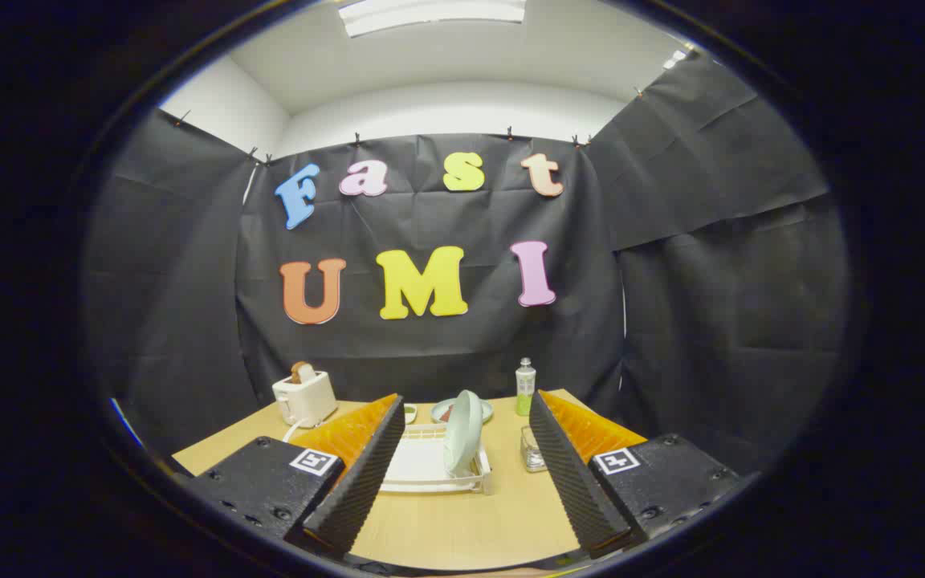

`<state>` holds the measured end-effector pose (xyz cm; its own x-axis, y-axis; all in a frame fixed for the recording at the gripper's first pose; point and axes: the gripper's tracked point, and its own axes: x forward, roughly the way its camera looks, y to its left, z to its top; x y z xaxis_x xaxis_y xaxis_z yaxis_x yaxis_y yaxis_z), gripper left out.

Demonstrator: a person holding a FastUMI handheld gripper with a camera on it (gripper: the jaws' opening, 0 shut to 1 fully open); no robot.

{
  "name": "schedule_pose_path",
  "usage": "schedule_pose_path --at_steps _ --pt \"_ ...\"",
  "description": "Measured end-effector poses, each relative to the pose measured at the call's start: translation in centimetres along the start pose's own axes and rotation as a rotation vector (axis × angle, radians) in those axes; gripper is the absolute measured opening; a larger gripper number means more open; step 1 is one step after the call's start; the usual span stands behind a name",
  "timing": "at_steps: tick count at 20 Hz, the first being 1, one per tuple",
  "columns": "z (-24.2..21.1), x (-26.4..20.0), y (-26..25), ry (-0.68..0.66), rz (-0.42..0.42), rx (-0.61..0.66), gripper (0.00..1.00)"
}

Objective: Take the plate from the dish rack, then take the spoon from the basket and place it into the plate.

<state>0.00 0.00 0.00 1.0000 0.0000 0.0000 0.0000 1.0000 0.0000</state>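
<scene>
Gripper (462, 474) fingers spread wide, nothing held, pale green plate (462, 429) stood upright in white dish rack (430, 474) just ahead between them, toaster (306, 397) seen beyond on wooden surface (446, 526)

A light wooden worktop (446, 522) carries everything. Near its middle sits a white plastic dish rack (422, 466). A white toaster (304, 399) stands toward the far left corner. Along the far edge rest a pale green round dish (480, 411), a small white bowl (410, 413) just left of it, and a slim white bottle with a green label (525, 388). A clear glass tumbler (532, 449) stands right of the rack.
</scene>
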Motion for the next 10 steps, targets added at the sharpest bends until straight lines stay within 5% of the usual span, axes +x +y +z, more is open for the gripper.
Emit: schedule_pose_path --at_steps 10 --pt "-1.5 1.4 -0.4 0.046 -0.019 0.003 1.00"
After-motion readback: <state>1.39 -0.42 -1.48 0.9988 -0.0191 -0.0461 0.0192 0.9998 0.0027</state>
